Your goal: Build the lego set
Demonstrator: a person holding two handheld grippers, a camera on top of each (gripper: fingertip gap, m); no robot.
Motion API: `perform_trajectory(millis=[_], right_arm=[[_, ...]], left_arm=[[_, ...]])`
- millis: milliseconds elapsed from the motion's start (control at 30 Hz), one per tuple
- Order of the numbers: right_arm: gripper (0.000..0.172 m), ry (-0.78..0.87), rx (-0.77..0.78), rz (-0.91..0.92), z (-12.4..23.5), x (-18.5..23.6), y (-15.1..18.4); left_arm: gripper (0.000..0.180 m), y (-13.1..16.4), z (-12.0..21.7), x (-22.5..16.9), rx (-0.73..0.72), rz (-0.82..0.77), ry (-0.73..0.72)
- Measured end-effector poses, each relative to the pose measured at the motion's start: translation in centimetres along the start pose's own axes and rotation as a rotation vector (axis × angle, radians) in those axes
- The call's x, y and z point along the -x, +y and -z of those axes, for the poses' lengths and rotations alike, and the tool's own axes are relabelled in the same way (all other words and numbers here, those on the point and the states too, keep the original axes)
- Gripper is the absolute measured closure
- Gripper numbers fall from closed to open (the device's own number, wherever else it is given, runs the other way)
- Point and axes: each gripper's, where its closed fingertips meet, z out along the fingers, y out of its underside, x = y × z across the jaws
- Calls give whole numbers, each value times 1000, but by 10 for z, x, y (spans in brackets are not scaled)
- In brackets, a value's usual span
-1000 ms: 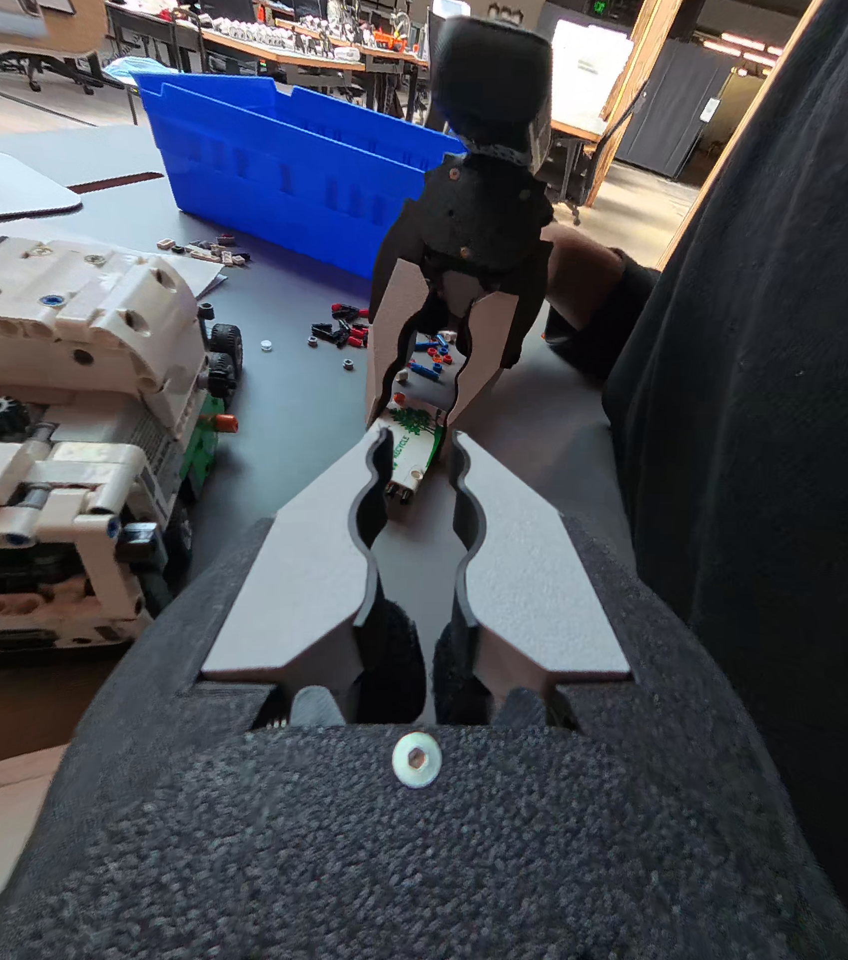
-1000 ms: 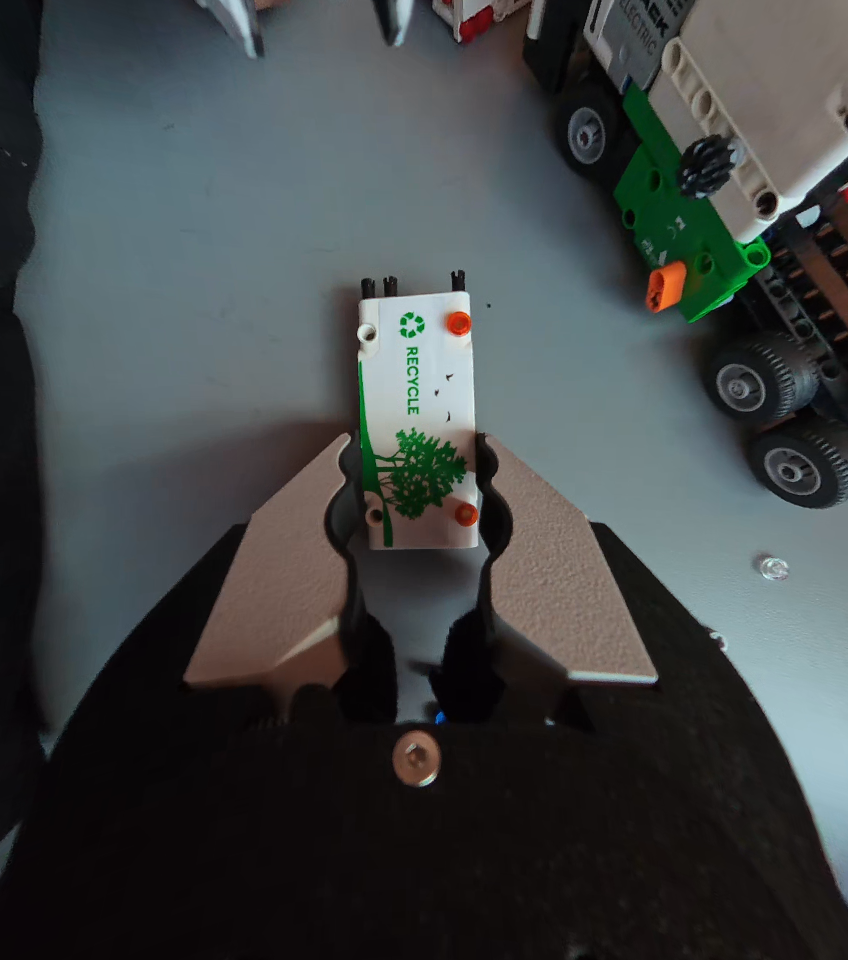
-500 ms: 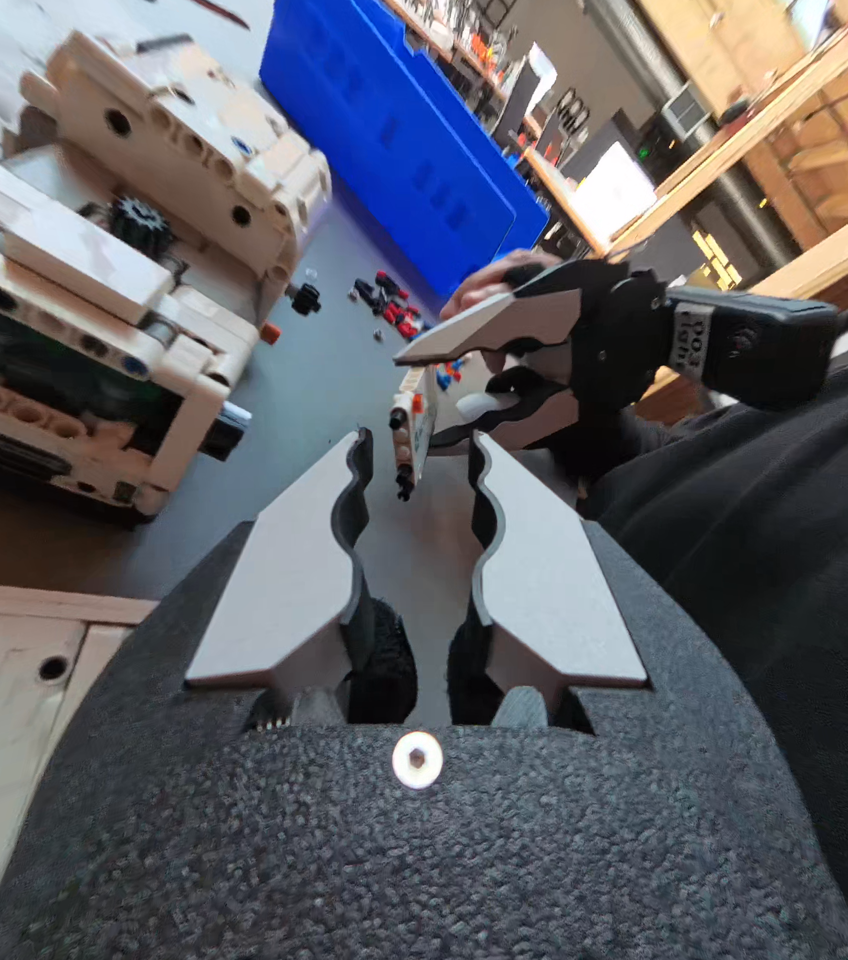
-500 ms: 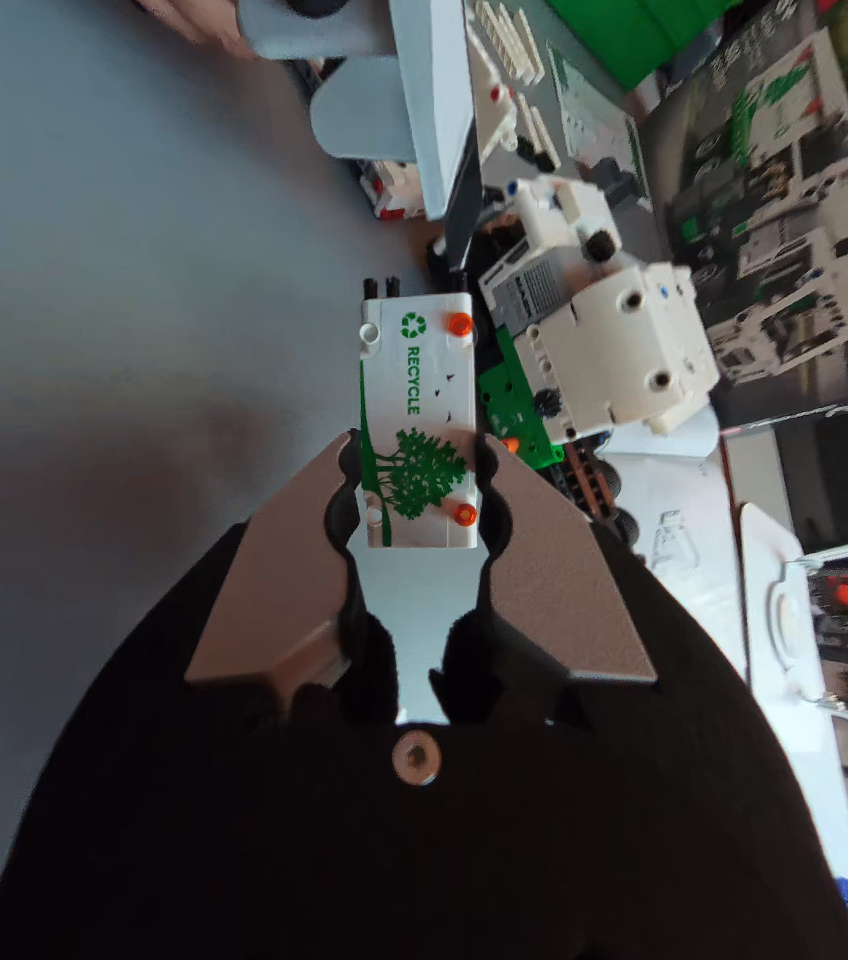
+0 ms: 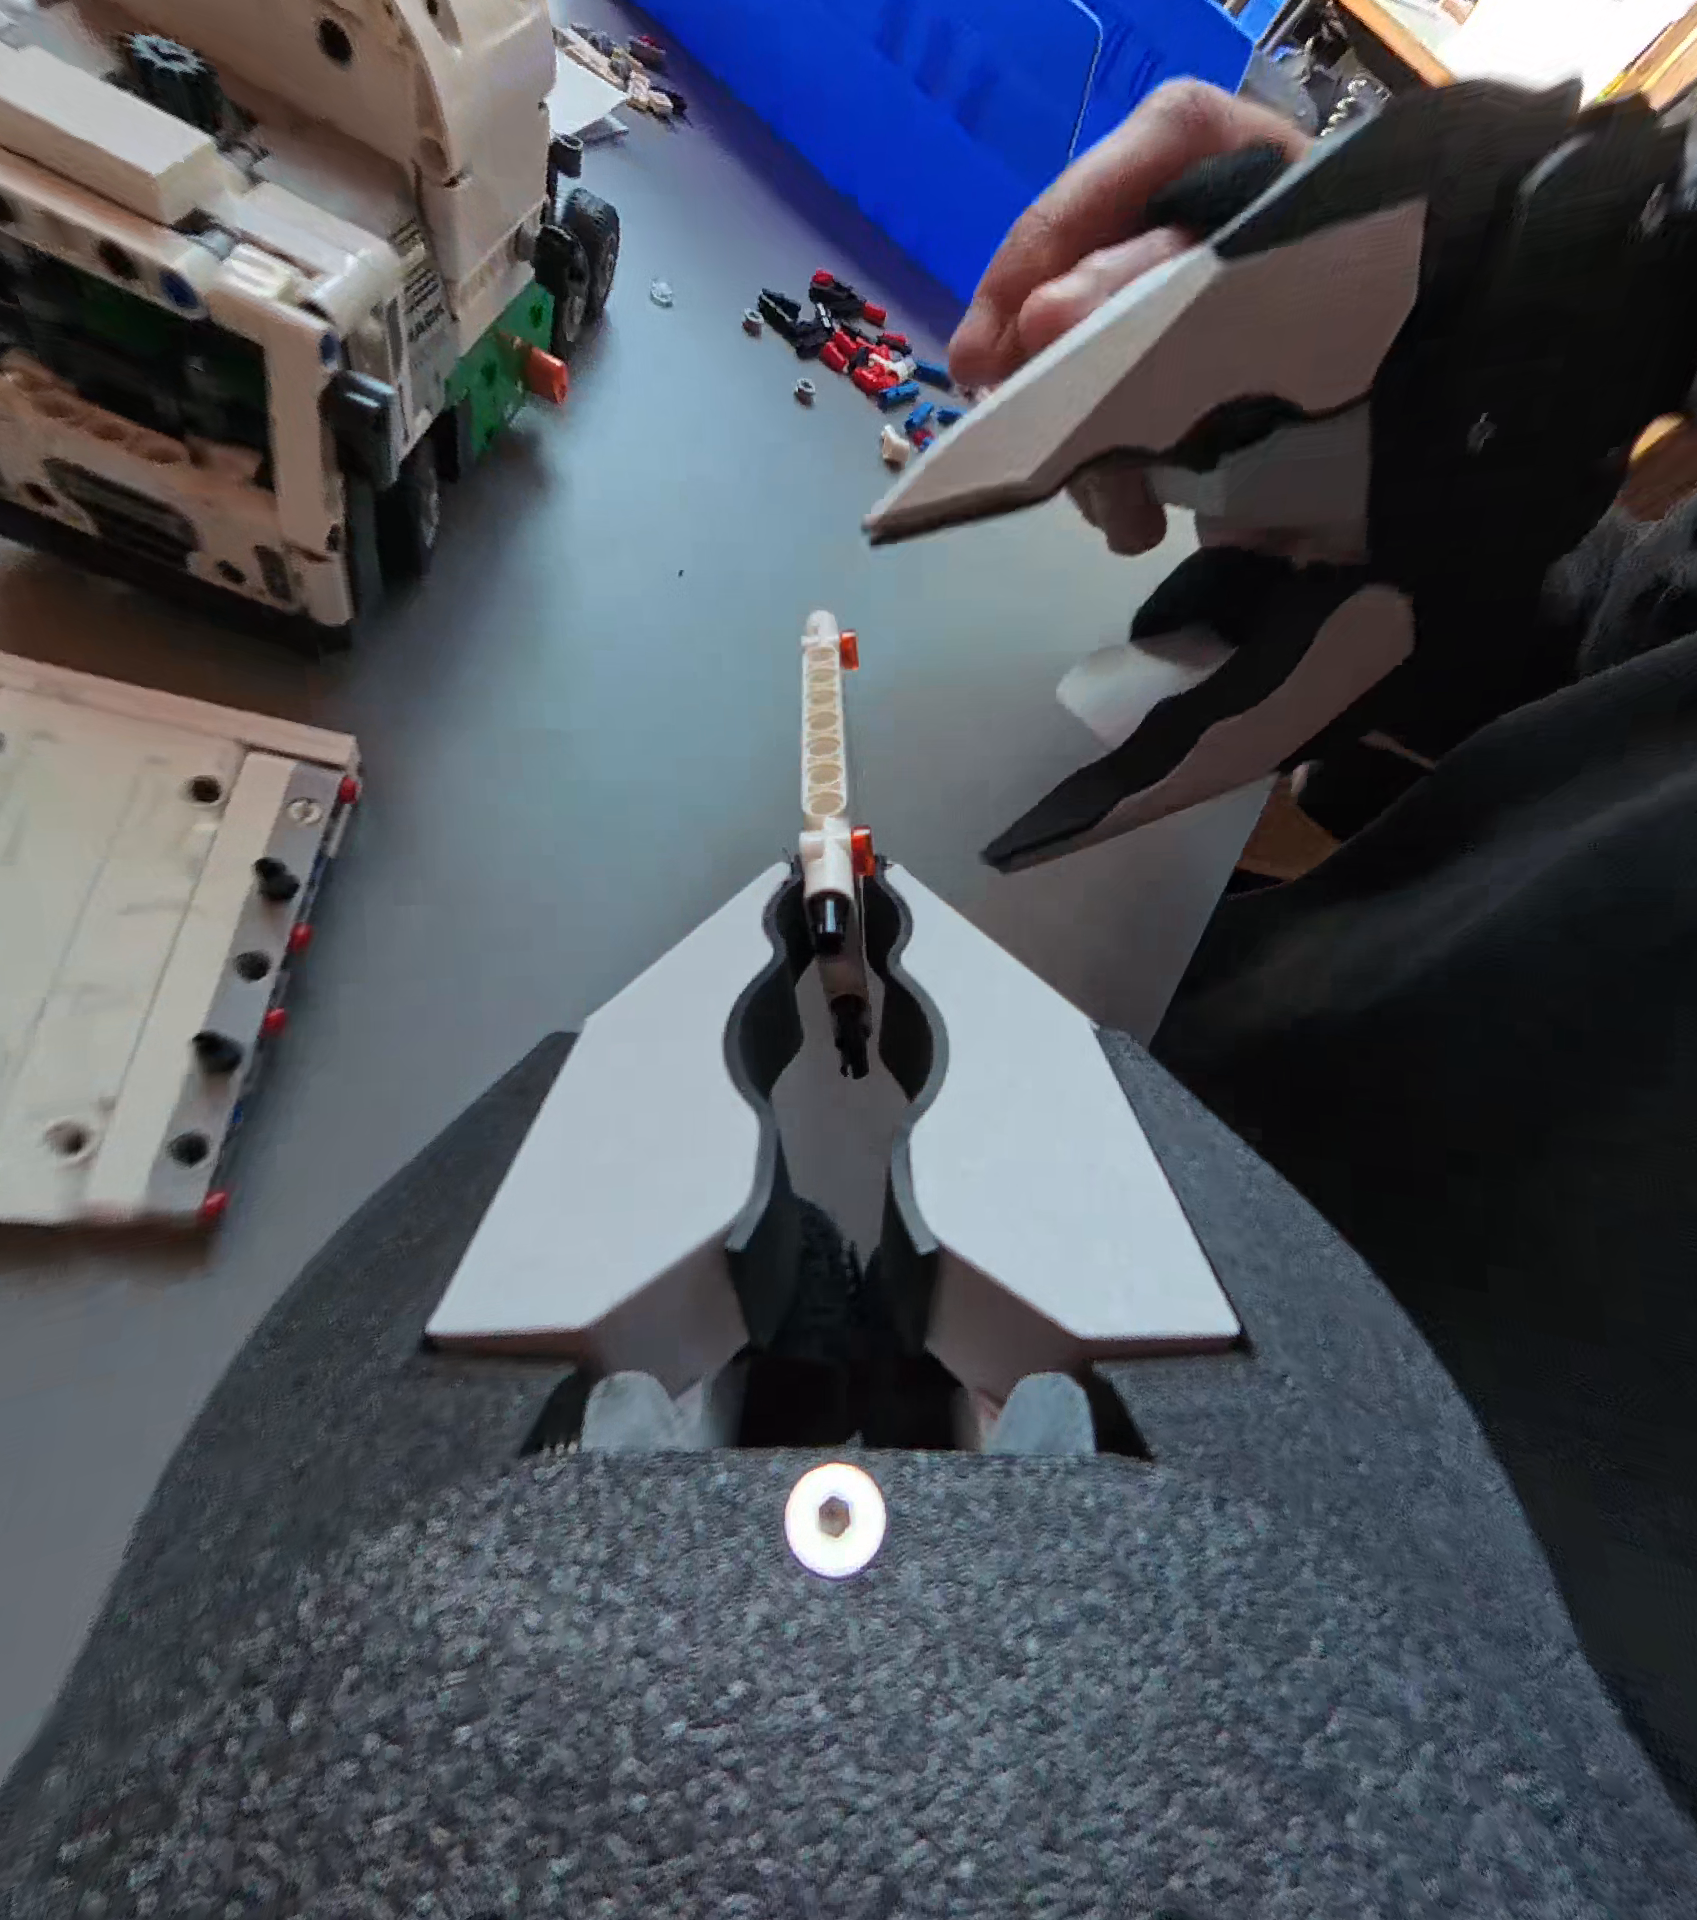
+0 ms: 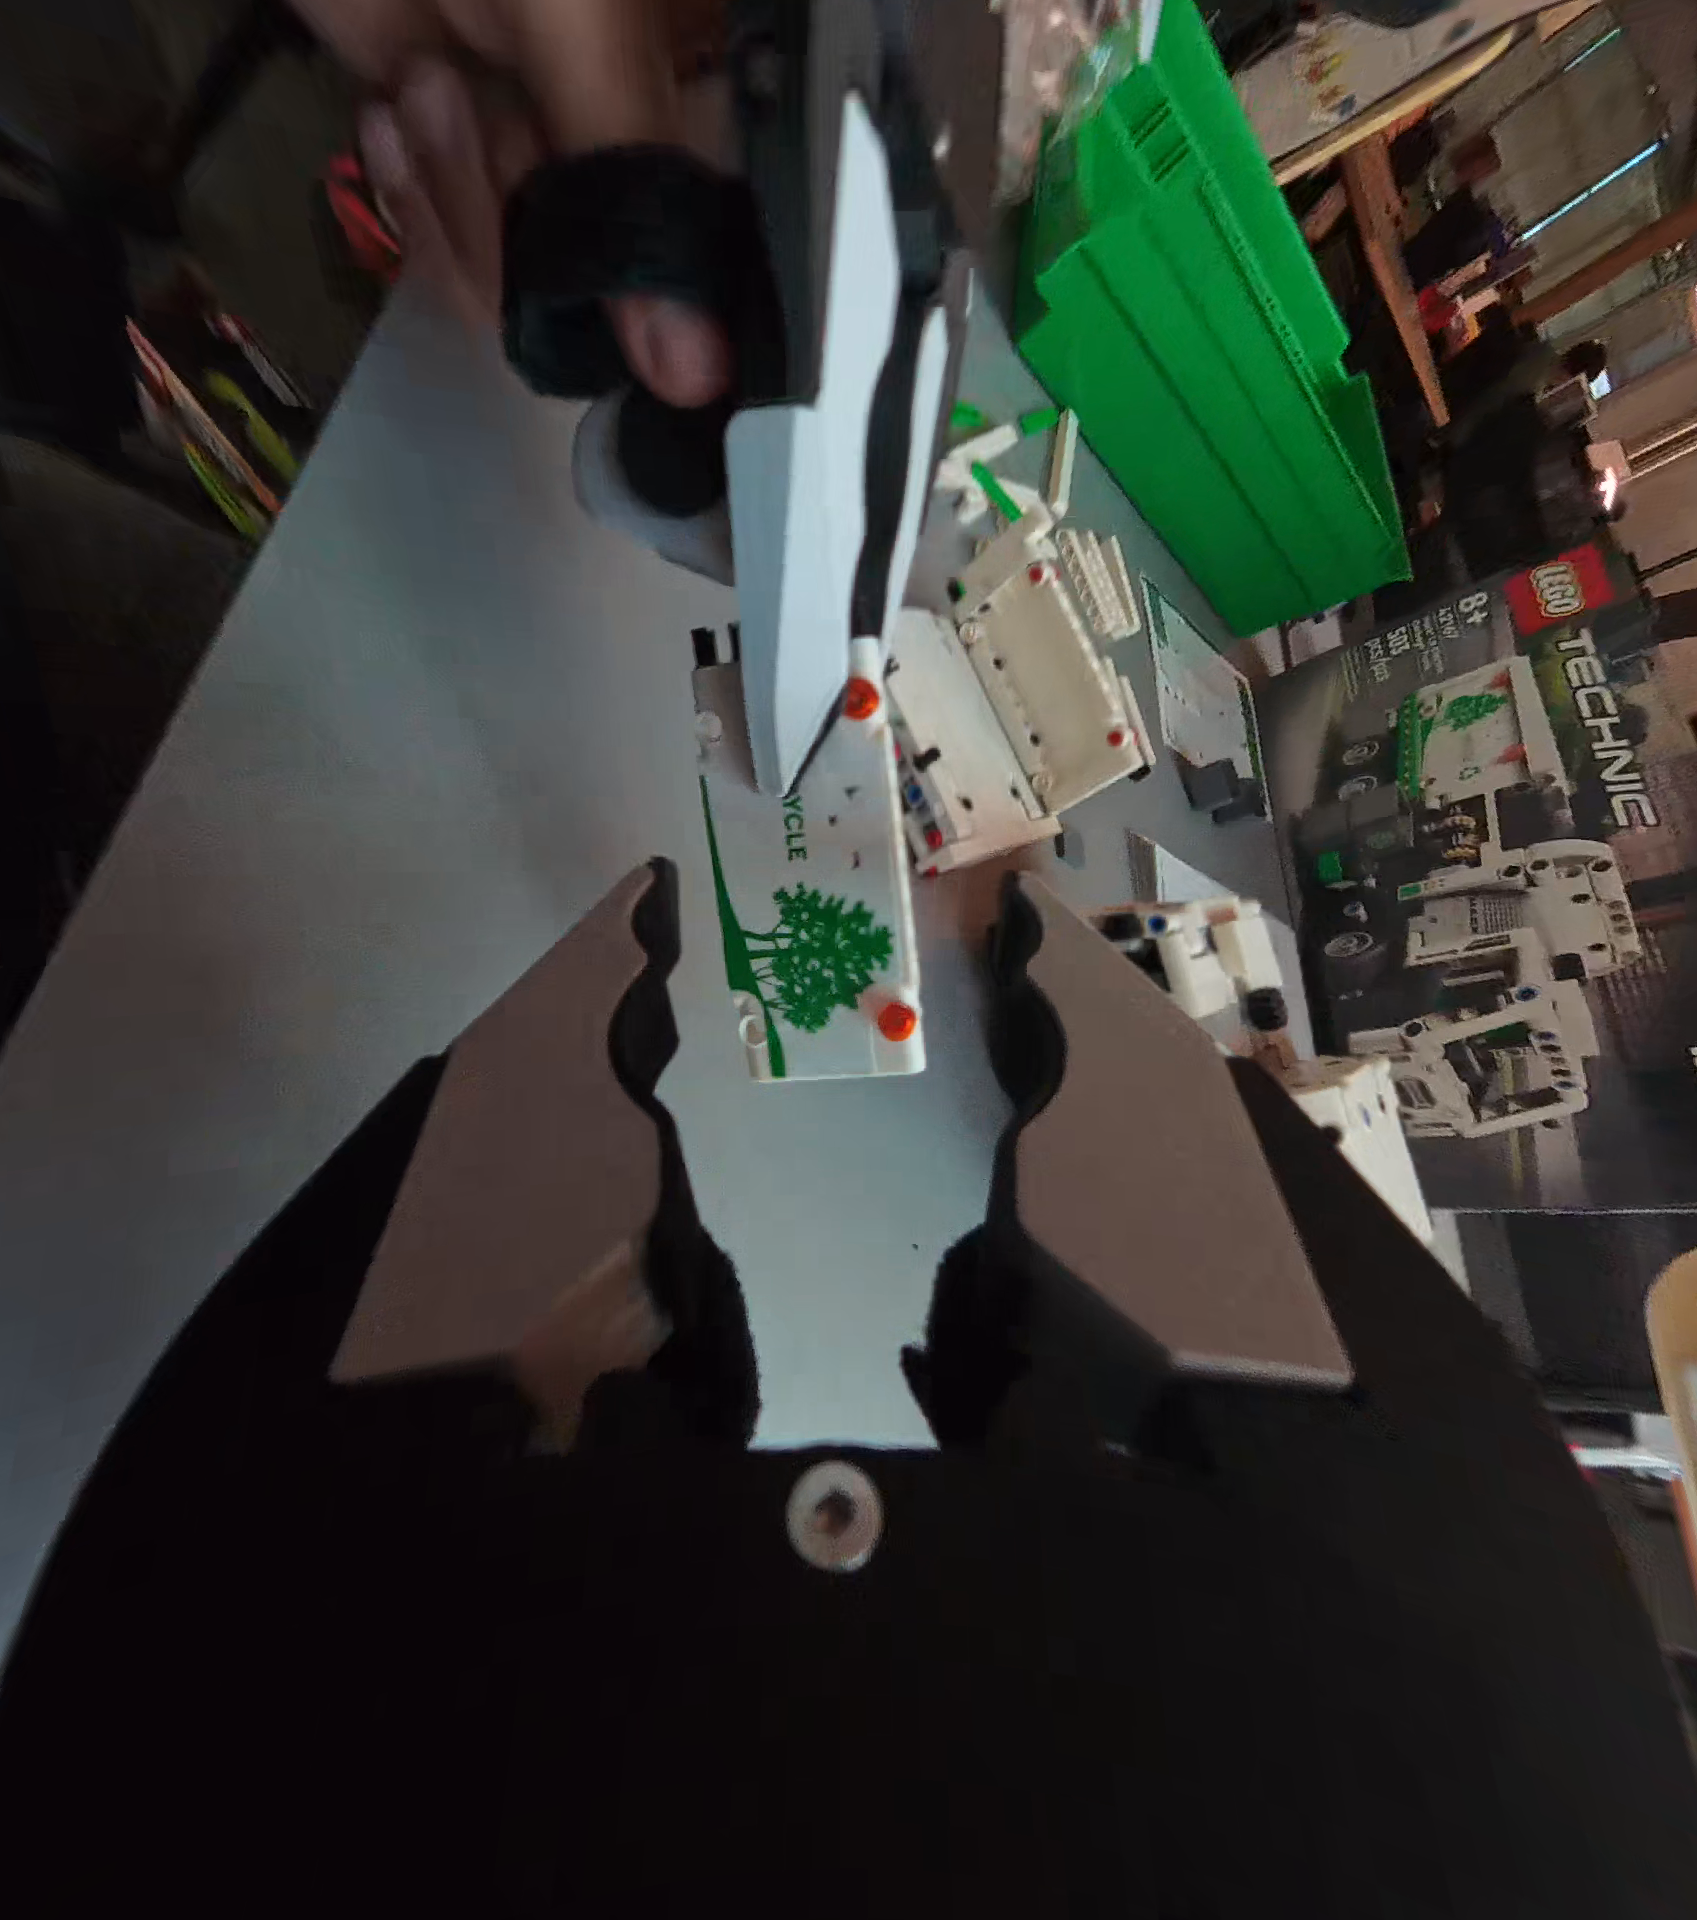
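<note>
Left wrist view: the left gripper (image 5: pixel 836 914) is clamped edge-on on the thin, stiff, light white plastic brick panel with green tree print (image 5: pixel 826 727); grip its flat faces. The right gripper (image 6: pixel 839 914) stands apart, clear of the panel.

Workshop or maker-style lab indicated. Grey desk (image 5: pixel 615 644) seen strewn with building-brick parts: half-built white toy truck (image 5: pixel 200 270) far left, loose small red, blue and black pieces (image 5: pixel 844 343) scattered further off. Blue storage bin (image 5: pixel 927 135) set at far edge of desk; green storage bin (image 6: pixel 1197 343) seen in right wrist view. Printed kit box (image 6: pixel 1509 914) laid at right. Wooden beams and timber framing (image 6: pixel 1395 208), further benches and strip lights noted in background, blurred.
</note>
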Motion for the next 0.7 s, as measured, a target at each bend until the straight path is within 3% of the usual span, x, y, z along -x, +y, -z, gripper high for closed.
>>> perform_trajectory(millis=[100,200,267,367,467,567,700], right_arm=[[114,-43,-36,-188,-4,-12,-10],[131,-80,-15,-371,-19,-23,-3],[136,-79,24,-470,-31,-33,5],[132,-247,35,-573,-39,-31,-1],[140,-299,-3,-529,-40,-58,-16],[135,-399,41,-393,-53,-73,-21],[136,-459,131,-183,-81,-60,-15]], left_arm=[[173,7,35,22,-32,-113,-133],[173,0,74,48,-125,-176,-228],[173,-9,89,59,-184,-169,-212],[174,-14,89,61,-188,-195,-113],[174,-18,81,69,-183,-245,-56],[173,-23,72,76,-169,-344,-78],[173,-26,61,80,-183,-426,-125]])
